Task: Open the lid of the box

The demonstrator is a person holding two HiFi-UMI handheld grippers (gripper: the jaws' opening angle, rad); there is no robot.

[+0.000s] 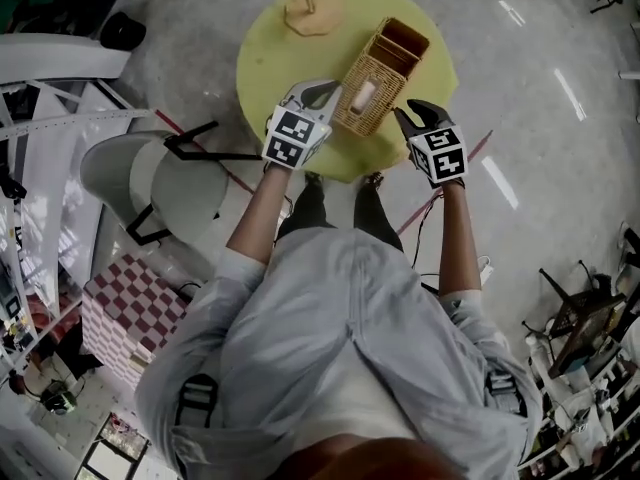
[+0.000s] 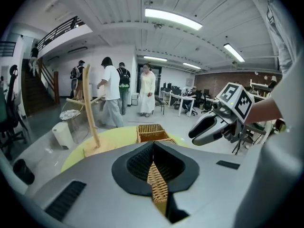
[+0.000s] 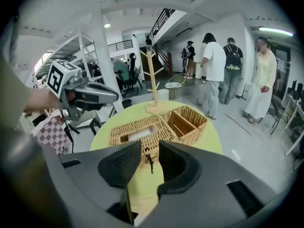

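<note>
Left tongs are clenched on a strip of wicker at the 8 o'clock end of the wicker box. Right tongs hang released at its 5 o'clock, a small dark clasp sitting untouched between them. The box sits mid-desk, far compartment bare, but the slotted lid looks flat to me, so the lift itself is all to do.

My wicker box lies slantwise on the round yellow counter, just right of its middle. Its flat woven lid, with a rectangular slot, lies down over most of it. The far end compartment stands open. My left fingers pinch a woven edge.
</note>
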